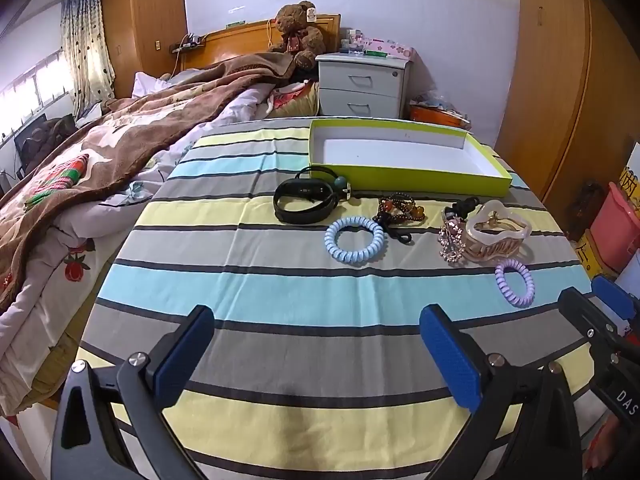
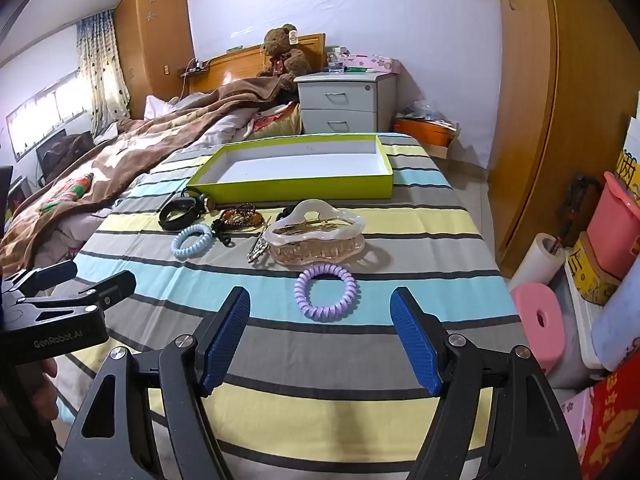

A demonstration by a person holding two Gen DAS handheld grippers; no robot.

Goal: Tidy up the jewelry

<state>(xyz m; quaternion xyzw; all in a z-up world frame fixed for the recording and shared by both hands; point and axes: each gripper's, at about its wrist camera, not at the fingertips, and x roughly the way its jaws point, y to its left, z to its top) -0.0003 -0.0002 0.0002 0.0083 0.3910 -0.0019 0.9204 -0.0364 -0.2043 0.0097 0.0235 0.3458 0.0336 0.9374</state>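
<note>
Both claws, left gripper (image 1: 316, 356) and right gripper (image 2: 320, 340), gape wide and empty above the striped cloth (image 2: 280, 360), with the purple coil (image 2: 326, 292) nearest, then the hair claw (image 2: 316, 236), blue coil (image 1: 354, 240), beads (image 1: 398, 206), black band (image 1: 306, 200), and the green box (image 1: 404, 168) farthest.

Daylight enters from window (image 1: 32, 88) at left, blown out white. Room evenly lit, colours slightly cool. Soft shadows under hair claw clip (image 2: 316, 236). Strong fisheye bending, dark vignette at corners. Centre sharp, edges soft; no motion blur.
</note>
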